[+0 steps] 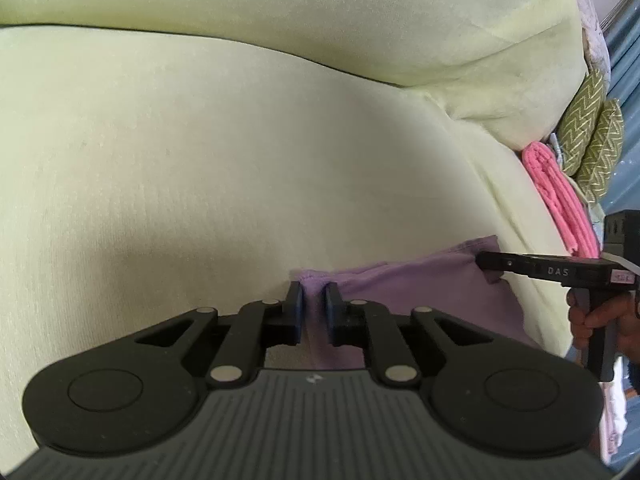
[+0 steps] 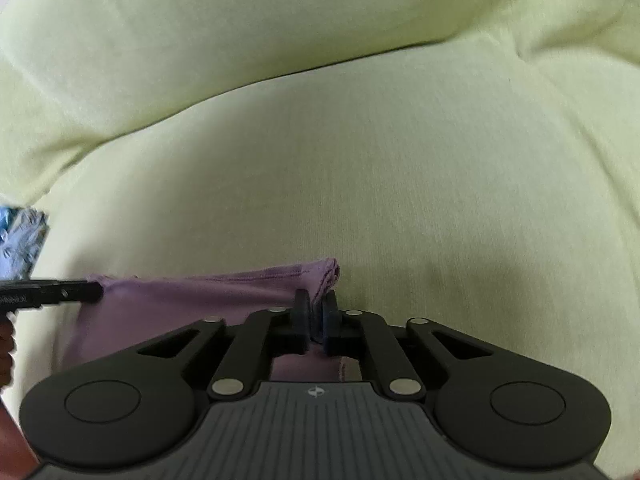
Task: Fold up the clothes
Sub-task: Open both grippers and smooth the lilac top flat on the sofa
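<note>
Left gripper (image 1: 314, 308): we saw its jaws nearly together, with a corner of the purple garment (image 1: 420, 292) running down between the blue pads (image 1: 298, 308). A thin gap showed beside the cloth, so we could not tell whether the pads truly pressed on it.

Right gripper (image 2: 316, 320): we noted its jaws drawn close on the garment's other top corner, the folded hem bunched just above the fingertips. Cloth filled the gap; we read it as gripped.

Purple garment: it hung and stretched between the two grippers, top edge roughly level, body draping down toward the cameras. It lay against the front of the pale green sofa seat (image 1: 240, 160).

Sofa back (image 1: 280, 8): we recorded a same-coloured cushion rising behind the seat, a dark seam dividing the two.

Right gripper from the left view (image 1: 486, 266): we saw its black fingers reaching in from the right edge onto the garment's far corner, a hand (image 1: 596, 320) wrapped around the grip below.

Pink folded cloth (image 1: 560, 200): it rested at the sofa's right end, well apart from the purple piece.

Patterned cushions (image 1: 592, 140): two olive zigzag cushions stood just behind the pink cloth.

Blue patterned fabric (image 2: 20, 240): we logged a patch at the right view's left edge; it was too blurred to identify.
</note>
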A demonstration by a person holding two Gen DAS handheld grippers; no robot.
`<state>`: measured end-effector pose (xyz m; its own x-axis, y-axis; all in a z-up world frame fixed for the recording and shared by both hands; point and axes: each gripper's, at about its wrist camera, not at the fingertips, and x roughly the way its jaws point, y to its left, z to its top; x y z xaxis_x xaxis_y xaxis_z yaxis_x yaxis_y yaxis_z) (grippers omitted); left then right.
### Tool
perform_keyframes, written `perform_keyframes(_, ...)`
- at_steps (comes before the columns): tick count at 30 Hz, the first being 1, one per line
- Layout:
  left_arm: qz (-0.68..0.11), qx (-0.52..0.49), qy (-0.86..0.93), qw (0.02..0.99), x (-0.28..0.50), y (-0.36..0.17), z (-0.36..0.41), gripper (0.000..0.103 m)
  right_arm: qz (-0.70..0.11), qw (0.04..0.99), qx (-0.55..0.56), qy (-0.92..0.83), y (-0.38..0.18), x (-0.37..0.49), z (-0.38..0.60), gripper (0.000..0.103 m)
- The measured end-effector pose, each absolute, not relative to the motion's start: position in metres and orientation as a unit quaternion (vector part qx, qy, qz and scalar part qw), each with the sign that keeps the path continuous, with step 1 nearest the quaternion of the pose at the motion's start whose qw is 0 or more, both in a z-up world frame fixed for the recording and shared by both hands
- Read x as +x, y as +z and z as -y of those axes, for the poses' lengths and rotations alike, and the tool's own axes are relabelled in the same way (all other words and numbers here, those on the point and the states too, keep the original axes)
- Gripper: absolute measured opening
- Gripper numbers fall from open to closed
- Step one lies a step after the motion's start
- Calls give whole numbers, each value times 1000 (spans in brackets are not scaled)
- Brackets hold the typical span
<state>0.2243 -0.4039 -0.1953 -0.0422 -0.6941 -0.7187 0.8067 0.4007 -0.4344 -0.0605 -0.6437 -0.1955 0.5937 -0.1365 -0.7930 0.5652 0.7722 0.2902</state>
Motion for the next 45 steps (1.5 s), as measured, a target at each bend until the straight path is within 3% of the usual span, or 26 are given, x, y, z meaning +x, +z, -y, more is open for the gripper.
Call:
perform_keyframes(2, -456, 77, -531, 710, 219, -192, 400, 24, -406, 856, 236, -217, -188, -56, 639, 37)
perform_keyframes(3, -442, 84, -524, 723, 219, -187, 398, 25, -402, 860, 213, -231, -183, -54, 637, 38)
perform_keyframes(9, -380, 58, -542, 747, 210, -161, 381, 21, -356, 902, 129, -206, -182, -49, 616, 38)
perform_keyframes(11, -375, 66, -581, 719, 194, -164, 387, 22, -374, 904, 118, -168, -197, -45, 610, 19)
perform_keyframes(12, -373, 78, -593, 709, 185, -170, 391, 23, -382, 903, 107, -167, -204, -44, 608, 18)
perform_keyframes(13, -372, 101, -592, 707, 179, -178, 397, 23, -381, 902, 96, -180, -208, -47, 608, 18)
perform_keyframes(15, -371, 129, -570, 722, 173, -191, 404, 13, -370, 894, 106, -229, -208, -64, 616, 19)
perform_keyframes(18, -371, 96, -526, 759, 170, -177, 389, 13, -343, 880, 124, -303, -198, -105, 621, 21)
perform_keyframes(21, -353, 76, -485, 797, 140, -151, 353, 18, -290, 897, 166, -289, -179, -160, 596, 22)
perform_keyframes(23, -364, 76, -451, 811, 111, -139, 331, 29, -271, 906, 188, -266, -171, -188, 565, 29)
perform_keyframes(26, -392, 83, -436, 806, 63, -136, 314, 29, -285, 908, 217, -217, -165, -197, 520, 32)
perform_keyframes(33, -368, 159, -421, 814, -2, -155, 339, 29, -294, 933, 112, -177, -167, -164, 439, 32)
perform_keyframes(37, -370, 199, -379, 824, 8, -184, 336, 34, -346, 909, 111, -205, -210, -147, 482, 31)
perform_keyframes(39, -363, 208, -383, 824, 6, -184, 333, 35, -360, 902, 118, -207, -212, -160, 488, 29)
perform_keyframes(45, -378, 230, -354, 824, -6, -176, 336, 39, -348, 873, 201, -276, -199, -199, 517, 37)
